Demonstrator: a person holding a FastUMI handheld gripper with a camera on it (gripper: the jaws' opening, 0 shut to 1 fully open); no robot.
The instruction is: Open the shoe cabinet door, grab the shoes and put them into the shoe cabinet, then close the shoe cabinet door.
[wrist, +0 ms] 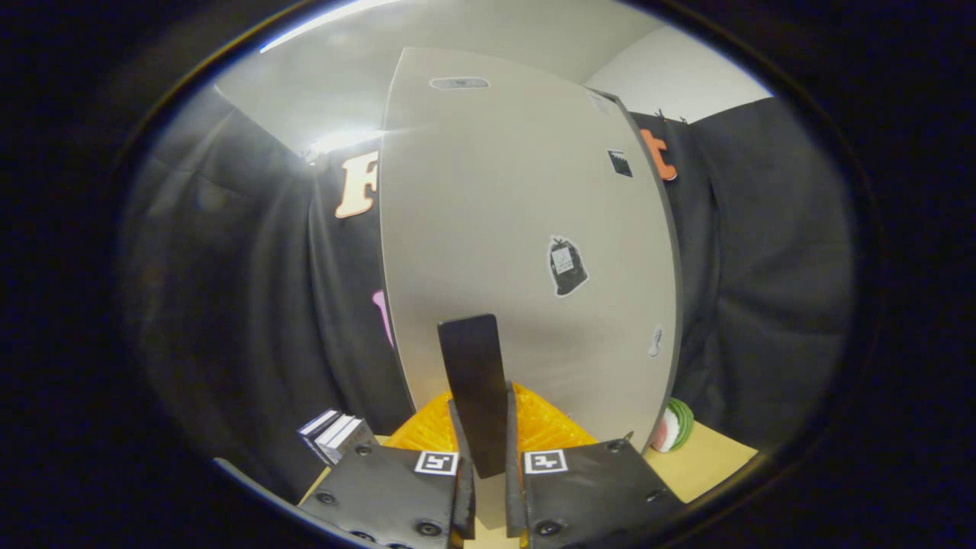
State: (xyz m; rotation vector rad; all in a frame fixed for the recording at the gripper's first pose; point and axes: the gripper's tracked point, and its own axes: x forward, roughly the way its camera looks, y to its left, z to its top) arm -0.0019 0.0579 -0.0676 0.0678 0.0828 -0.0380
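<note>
The shoe cabinet's pale grey door (526, 229) stands upright right in front of me and carries a few small stickers. A flat black handle (473, 358) sticks out from its lower part. My gripper (482, 400) is shut on this handle, one finger pressing on each side. The door's dark right edge (671, 252) is visible. I cannot tell how far the door is swung.
An orange-yellow ribbed object (545, 423) lies just beyond the fingers at the foot of the door. A small stack of books (335, 433) sits to the left on the wooden table (709, 457). A watermelon-slice toy (672, 425) lies by the door's right bottom corner.
</note>
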